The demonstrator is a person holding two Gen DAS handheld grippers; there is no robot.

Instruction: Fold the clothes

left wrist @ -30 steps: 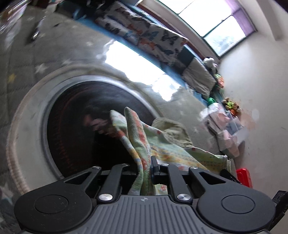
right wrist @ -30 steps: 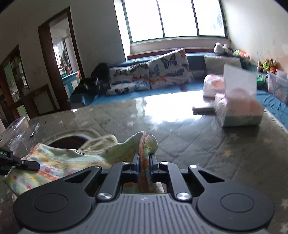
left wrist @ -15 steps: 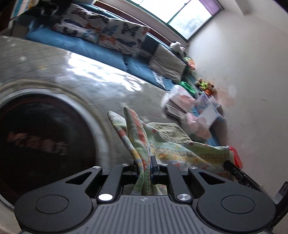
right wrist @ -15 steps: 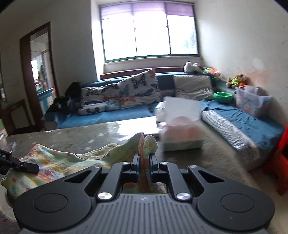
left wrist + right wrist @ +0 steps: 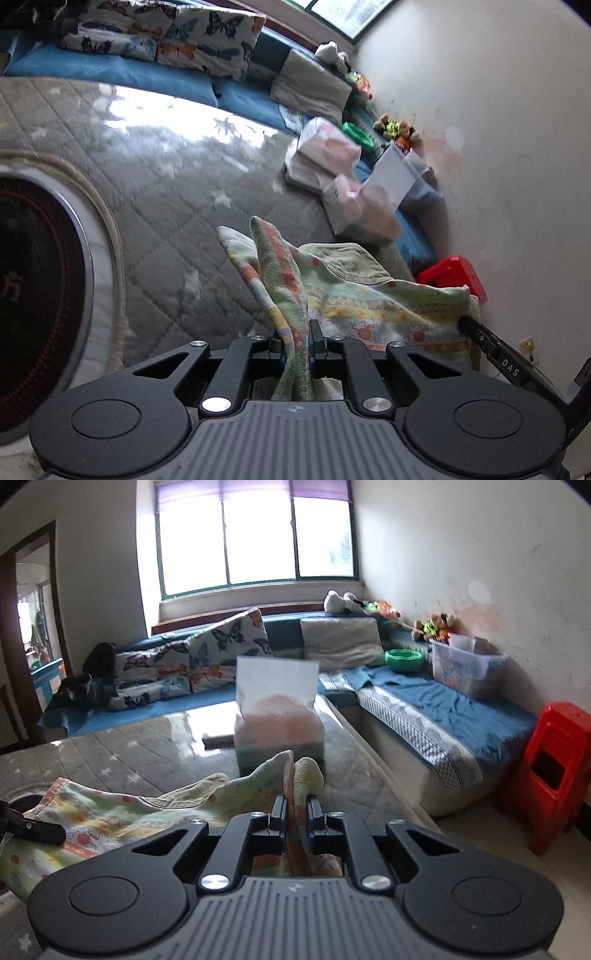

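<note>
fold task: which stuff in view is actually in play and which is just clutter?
In play:
- patterned cloth, pinched at two spots
- left gripper, shut on it
- right gripper, shut on it

Clutter:
- tissue box
- red stool
- butterfly cushions
- green bowl
- clear storage bin
- quilted table cover

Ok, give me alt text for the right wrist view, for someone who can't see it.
The right claw is shut on a bunched edge of a pastel printed cloth that stretches left to the other claw's tip, above a quilted grey table; behind stand a tissue box, blue sofa and red stool.
</note>
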